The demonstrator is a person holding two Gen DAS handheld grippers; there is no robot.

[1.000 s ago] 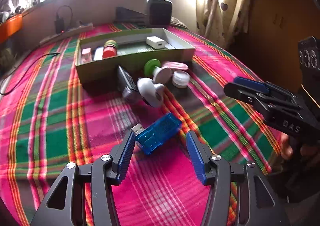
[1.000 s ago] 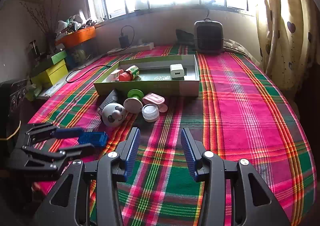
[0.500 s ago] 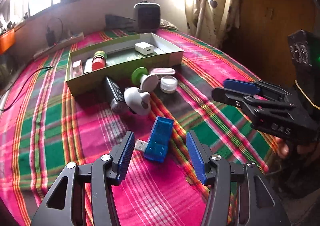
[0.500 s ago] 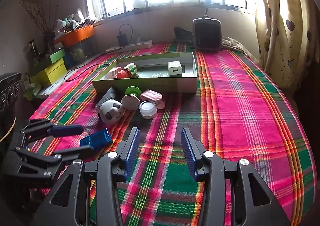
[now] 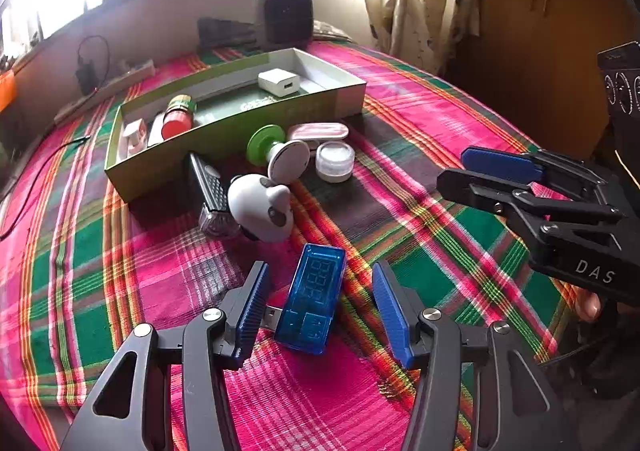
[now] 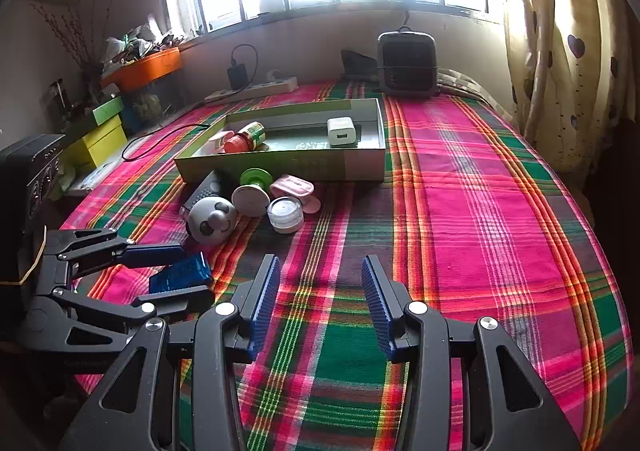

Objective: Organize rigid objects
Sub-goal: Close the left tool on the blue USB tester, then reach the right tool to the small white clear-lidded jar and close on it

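The step in hand is judged to be the pick-up of the blue USB meter (image 5: 314, 299), which lies flat on the plaid cloth (image 5: 420, 123) between the two pads of the left gripper (image 5: 316, 307). The jaws are spread wide and are closing slightly; the meter's metal plug is seen just at the left pad, while a clear gap is left at the right pad, so nothing is pinched yet. The meter is well apart from the green tray (image 5: 224, 135), in which a white charger (image 5: 279, 82) and a red-capped bottle (image 5: 178, 119) are already laid. Outside the tray, just in front of its near wall, a panda-faced toy (image 5: 262, 213), a dark remote (image 5: 210, 191), a green-and-white spool (image 5: 276, 153), a pink case (image 5: 318, 130) and a small clear jar (image 5: 334, 161) are left loose. The right gripper (image 6: 318, 301) is held over bare cloth, half spread, with nothing between its pads. The next move is judged to call for squaring the pads on the meter's long sides before closing, then a lift and carry to the tray. The small pale items at the tray's left end cannot be identified. The window is blown out by glare, and only a fingertip of the person is seen.
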